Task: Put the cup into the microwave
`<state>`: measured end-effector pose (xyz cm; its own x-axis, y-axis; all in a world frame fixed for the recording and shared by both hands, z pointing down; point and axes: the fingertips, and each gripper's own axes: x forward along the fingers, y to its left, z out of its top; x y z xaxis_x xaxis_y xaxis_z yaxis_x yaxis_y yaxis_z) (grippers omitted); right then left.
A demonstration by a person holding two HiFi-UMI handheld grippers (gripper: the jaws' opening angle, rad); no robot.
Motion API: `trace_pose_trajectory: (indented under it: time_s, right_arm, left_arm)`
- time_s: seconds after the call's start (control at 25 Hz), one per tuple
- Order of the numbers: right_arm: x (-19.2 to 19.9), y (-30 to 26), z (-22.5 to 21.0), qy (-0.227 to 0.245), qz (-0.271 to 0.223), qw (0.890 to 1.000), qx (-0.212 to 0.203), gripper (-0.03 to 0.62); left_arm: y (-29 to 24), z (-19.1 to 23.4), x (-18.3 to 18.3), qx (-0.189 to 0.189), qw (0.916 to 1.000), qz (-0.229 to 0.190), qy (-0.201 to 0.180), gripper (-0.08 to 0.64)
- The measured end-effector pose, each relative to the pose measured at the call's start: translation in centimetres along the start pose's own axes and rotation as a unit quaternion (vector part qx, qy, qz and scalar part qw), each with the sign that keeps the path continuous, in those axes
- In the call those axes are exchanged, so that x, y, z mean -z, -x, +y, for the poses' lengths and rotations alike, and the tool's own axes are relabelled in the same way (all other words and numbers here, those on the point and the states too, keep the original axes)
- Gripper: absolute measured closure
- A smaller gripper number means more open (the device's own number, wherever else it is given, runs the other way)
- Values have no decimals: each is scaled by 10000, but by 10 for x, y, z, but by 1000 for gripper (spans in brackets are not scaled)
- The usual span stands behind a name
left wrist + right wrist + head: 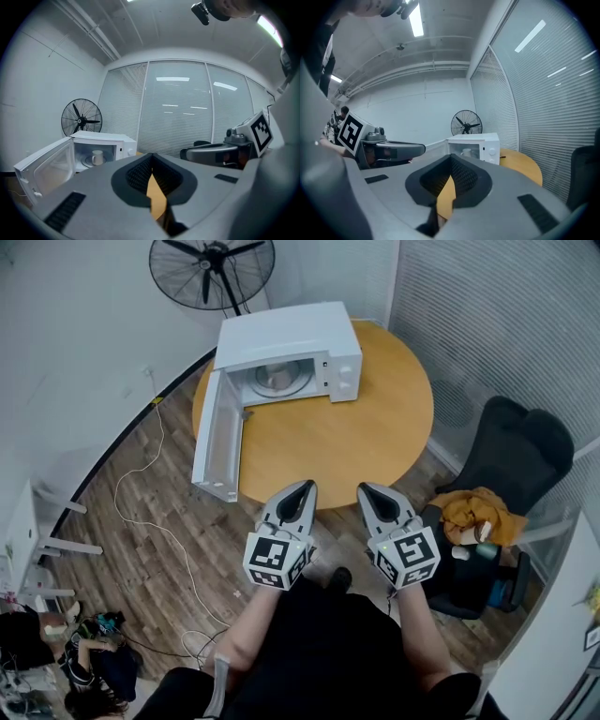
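Observation:
A white microwave (286, 351) stands at the far side of the round wooden table (356, 442), its door (216, 432) swung wide open to the left. A white cup (278, 381) stands on the turntable inside, also seen as the cup (97, 157) in the left gripper view and the cup (467, 152) in the right gripper view. My left gripper (306, 487) and right gripper (365, 489) hover side by side at the table's near edge, pointing at the microwave. Both are shut with nothing between the jaws, as the left gripper (151, 158) and right gripper (451, 160) show in their own views.
A standing fan (212, 271) is behind the microwave by the wall. A black office chair (516, 451) with an orange cloth (473, 512) stands right of the table. A white cable (155, 488) runs over the wooden floor at left. Slatted blinds close off the right side.

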<state>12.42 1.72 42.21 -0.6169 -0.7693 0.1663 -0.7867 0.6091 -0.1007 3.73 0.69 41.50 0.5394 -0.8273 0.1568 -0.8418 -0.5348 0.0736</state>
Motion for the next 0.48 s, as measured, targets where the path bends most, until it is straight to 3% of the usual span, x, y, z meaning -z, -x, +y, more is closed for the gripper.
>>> trace_pose_trajectory:
  time_s: [0.48]
  right_arm:
    - [-3,-8,4,80,42,10000,-12,583]
  left_arm:
    - [0,9,-2,-27,10000,4,-5,563]
